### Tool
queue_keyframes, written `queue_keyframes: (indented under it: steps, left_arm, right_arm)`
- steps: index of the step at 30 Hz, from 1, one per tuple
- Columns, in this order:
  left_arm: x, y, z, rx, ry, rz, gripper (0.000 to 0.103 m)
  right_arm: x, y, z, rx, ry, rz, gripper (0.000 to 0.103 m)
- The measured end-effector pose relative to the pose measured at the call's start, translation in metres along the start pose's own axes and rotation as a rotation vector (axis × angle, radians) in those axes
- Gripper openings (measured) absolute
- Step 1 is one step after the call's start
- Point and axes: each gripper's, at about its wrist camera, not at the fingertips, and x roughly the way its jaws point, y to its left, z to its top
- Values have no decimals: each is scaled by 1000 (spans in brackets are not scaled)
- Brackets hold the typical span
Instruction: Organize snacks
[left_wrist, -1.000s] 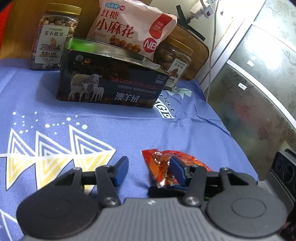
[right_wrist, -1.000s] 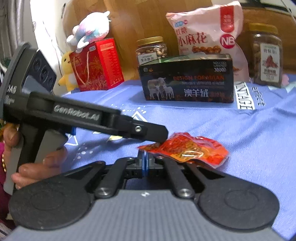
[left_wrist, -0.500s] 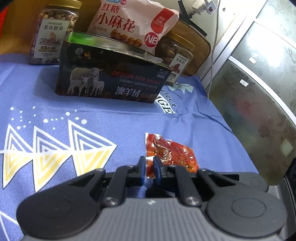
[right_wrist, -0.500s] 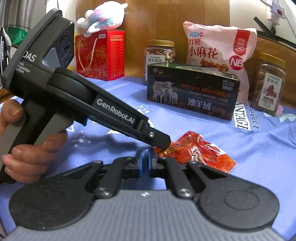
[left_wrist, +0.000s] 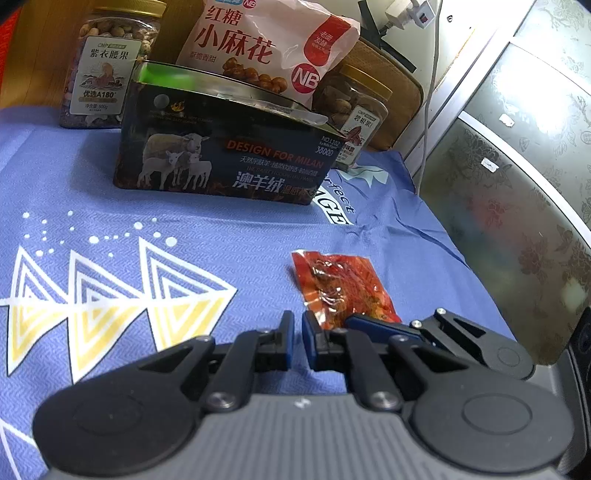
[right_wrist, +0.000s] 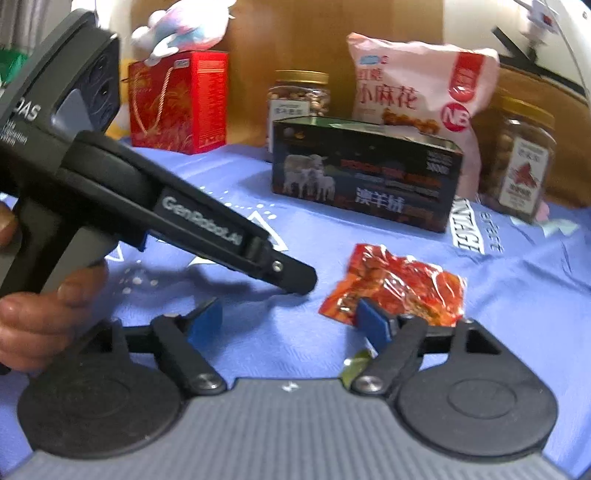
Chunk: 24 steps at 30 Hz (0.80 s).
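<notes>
Blue printed cloth (left_wrist: 155, 229) over table, wooden panel behind. Red snack packet (right_wrist: 399, 284) lies on cloth, free. Left gripper (left_wrist: 297, 341) closed, empty; right gripper (right_wrist: 288, 319) just opened wide, nothing between.

Red gift bag (right_wrist: 181, 103) (plush toy (right_wrist: 184, 26) atop)

Crinkled red snack packet (left_wrist: 341, 286) lies flat on cloth.

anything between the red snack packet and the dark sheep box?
Nothing. Only bare blue cloth lies between the red snack packet and the dark sheep box. Both wrist views show that stretch.
</notes>
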Motion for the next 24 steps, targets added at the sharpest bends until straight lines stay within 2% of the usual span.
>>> queue_keyframes:
  steps: [3,4,5,7,10,12,16,19,21,23,24]
  left_arm:
    - [0,0,0,1,-1,1,7]
    - [0,0,0,1,-1,1,7]
    - [0,0,0,2,-1,1,7]
    - [0,0,0,3,-1,1,5]
    - [0,0,-1,1,-3,11,2]
    - [-1,0,0,1,-6,19,2]
    - [-2,1,1,-5,-8,27,3]
    - [-4,4,3,-18,-10,25,11]
    - [-6,6,3,-27,-17,8,24]
    - [-9,5,3,-24,-23,-26,50]
    - [-10,3,3,-13,-28,-23,51]
  right_arm:
    - [4,-3,3,15,2,15,84]
    - [4,-3,3,19,-1,20,81]
    - [3,-3,3,21,-6,27,77]
    - [2,-2,2,19,-16,52,53]
    - [-1,3,2,5,-28,51,38]
    - [-2,6,1,-6,-35,38,29]
    - [-2,6,1,-13,-34,43,25]
    - [-2,6,1,-21,-33,47,22]
    - [-2,7,1,-32,-34,49,19]
    - [-3,11,0,-55,-37,48,15]
    - [-3,13,0,-68,-38,43,15]
